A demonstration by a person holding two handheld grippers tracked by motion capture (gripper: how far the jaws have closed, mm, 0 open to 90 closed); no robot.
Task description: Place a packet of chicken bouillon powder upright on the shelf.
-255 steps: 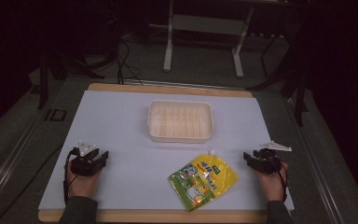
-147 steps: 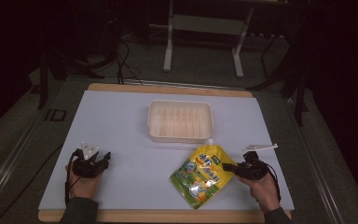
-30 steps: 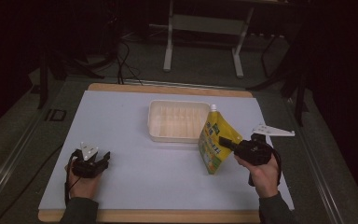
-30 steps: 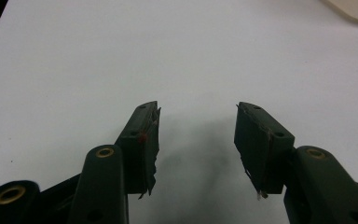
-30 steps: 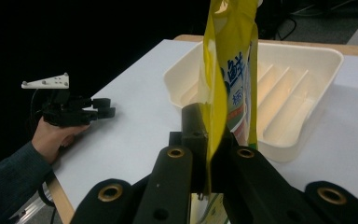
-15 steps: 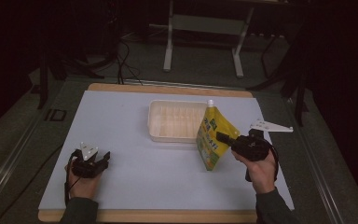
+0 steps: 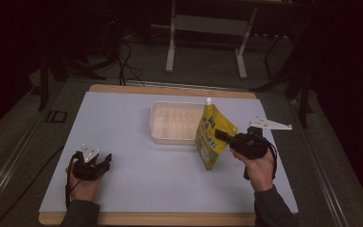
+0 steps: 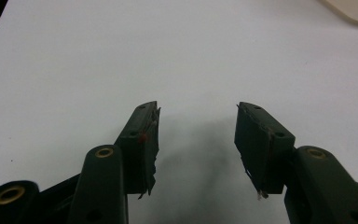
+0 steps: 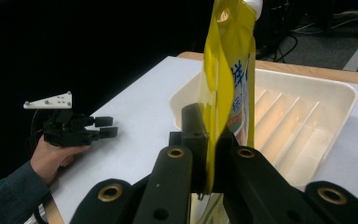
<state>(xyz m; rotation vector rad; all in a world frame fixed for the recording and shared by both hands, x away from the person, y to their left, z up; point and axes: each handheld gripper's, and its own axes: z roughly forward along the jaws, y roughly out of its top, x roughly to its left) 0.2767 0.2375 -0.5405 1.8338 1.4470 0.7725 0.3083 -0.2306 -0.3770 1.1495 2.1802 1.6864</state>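
Yellow spouted pouch (image 7: 211, 137) hangs upright, pinched in the right tool (image 7: 223, 135); left tool (image 8: 196, 137) spread wide

Dim room, grey floor (image 7: 137, 66), cables (image 7: 123, 56).

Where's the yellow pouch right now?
In the high view the yellow pouch hangs upright, lifted, clamped in the right gripper, at the right end of the white tray.

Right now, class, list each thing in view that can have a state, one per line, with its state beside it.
Yellow pouch: lifted off the table, hanging upright, white cap on top, clamped by its edge.
White tray: empty, flat on the table.
Right tongs: shut on the pouch.
Left tongs: open, holding nothing, low over the table.
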